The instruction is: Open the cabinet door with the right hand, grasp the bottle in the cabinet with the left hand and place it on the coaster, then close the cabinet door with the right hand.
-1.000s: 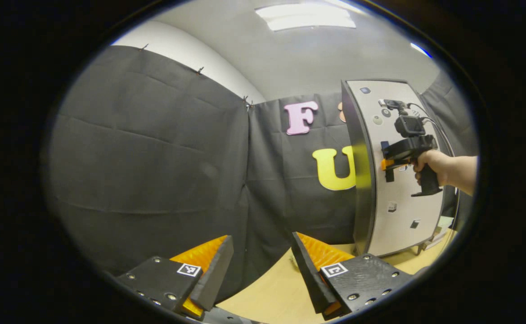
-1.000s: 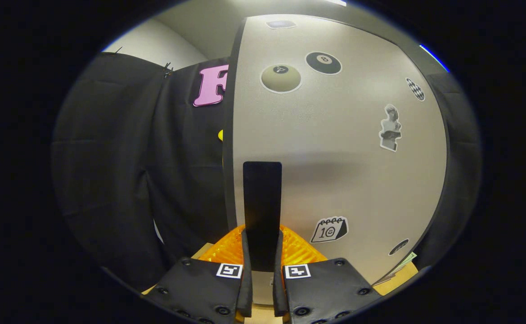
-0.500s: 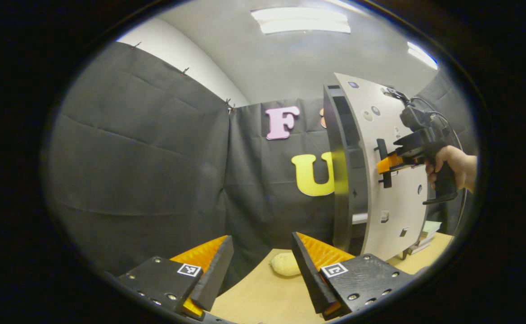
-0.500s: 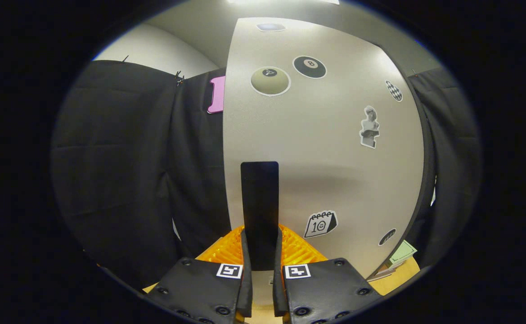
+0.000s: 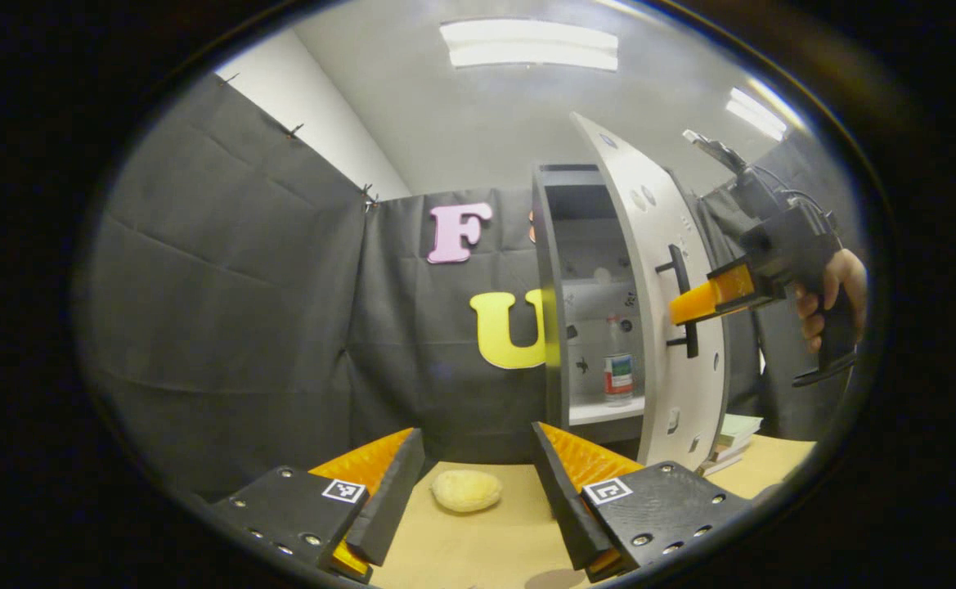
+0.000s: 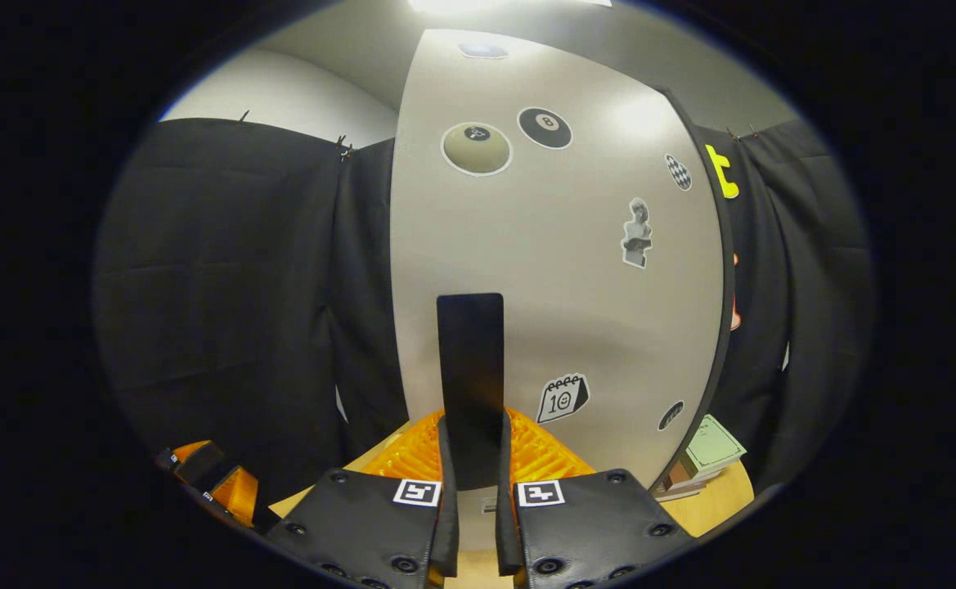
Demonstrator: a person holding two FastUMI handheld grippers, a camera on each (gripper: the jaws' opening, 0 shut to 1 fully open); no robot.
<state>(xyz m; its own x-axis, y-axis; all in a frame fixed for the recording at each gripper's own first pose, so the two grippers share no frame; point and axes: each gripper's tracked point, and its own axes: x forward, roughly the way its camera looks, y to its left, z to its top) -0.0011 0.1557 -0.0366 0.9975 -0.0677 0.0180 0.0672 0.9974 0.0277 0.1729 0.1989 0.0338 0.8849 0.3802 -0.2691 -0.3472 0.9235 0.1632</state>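
Note:
The cabinet door point(image 5: 674, 327) stands partly open, a pale panel with stickers. In the right gripper view the door point(image 6: 559, 262) faces me and my right gripper point(image 6: 472, 458) is shut on its black handle point(image 6: 469, 368). In the left gripper view that right gripper point(image 5: 694, 304) holds the same handle point(image 5: 680, 298), with a hand behind it. Inside the cabinet, a clear bottle point(image 5: 618, 368) with a red and green label stands upright on a pale shelf point(image 5: 604, 411). My left gripper point(image 5: 478, 483) hangs open and empty over the wooden table point(image 5: 486, 548), left of the cabinet and well short of it.
A pale rounded lump point(image 5: 466, 490) lies on the table between my left fingers and the black cloth wall. Stacked books point(image 5: 735, 435) sit at the cabinet's right foot, and these books point(image 6: 702, 458) also show past the door. My left gripper's tip point(image 6: 216, 483) shows low left.
The door has swung further open with my right gripper on its handle, and the cabinet's inside and the bottle have come into sight. My left gripper stays open.

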